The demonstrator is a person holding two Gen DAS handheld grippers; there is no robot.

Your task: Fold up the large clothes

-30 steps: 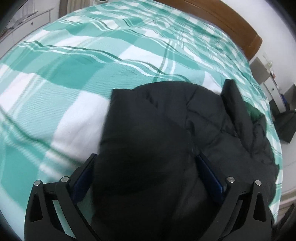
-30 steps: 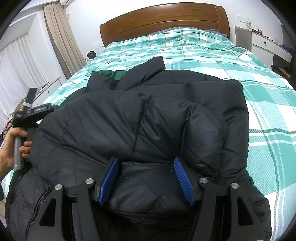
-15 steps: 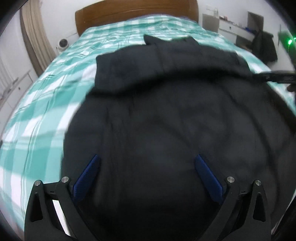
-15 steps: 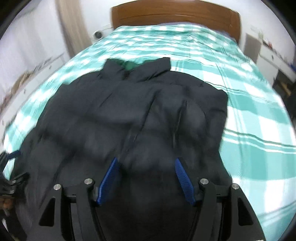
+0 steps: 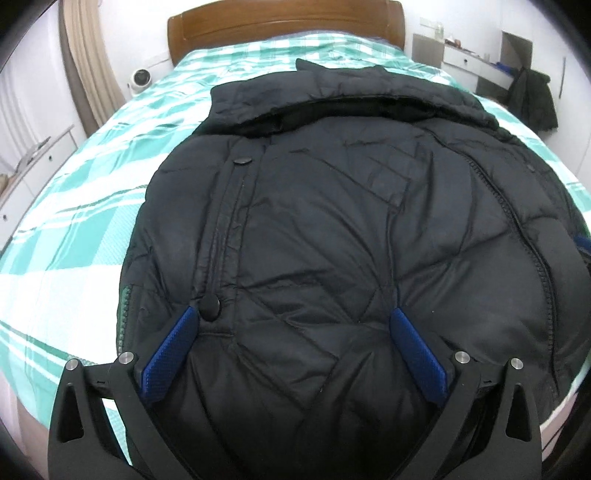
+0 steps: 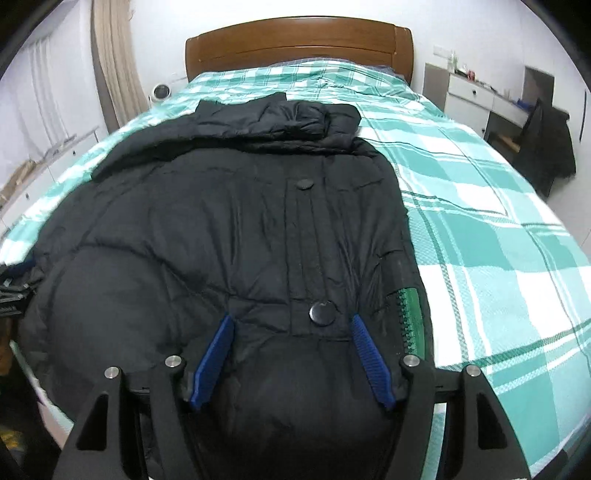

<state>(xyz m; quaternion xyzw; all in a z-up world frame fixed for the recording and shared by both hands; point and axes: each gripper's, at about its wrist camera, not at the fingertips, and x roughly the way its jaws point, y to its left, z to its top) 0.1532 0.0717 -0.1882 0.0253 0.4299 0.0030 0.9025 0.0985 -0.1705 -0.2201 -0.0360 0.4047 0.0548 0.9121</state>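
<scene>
Left wrist view. The left gripper (image 5: 293, 336) stands with its jaws wide apart over the near hem of the black puffer jacket (image 5: 332, 206). The blue pads (image 5: 168, 350) flank a swell of padding, and no fabric is seen pinched between them. The jacket lies front-up on the green plaid bed (image 5: 74, 206), collar toward the wooden headboard (image 5: 284, 27), hem at the near edge. A snap button (image 5: 209, 307) sits just beside the left pad. Risk: if the jaws close here they may take only the slippery outer shell, or close on the hard snap, and the grip may slide off during a lift. The right border of this view is dark, so the far side of the hem cannot be judged reliably.

Right wrist view. The right gripper (image 6: 291, 354) is parted to a moderate width; its jaws have just been opening, and the jacket fabric bulges up between the pads without being clamped. A second snap button (image 6: 321, 313) and the green zipper tape (image 6: 408, 317) lie close to the right pad. Risk: catching the zipper edge alone would probably drag one front panel open rather than carry the whole hem. The hem also overhangs the mattress edge, so an uneven pull by the two hands could skew the fold or tip the bulk of the garment off the bed.
</scene>
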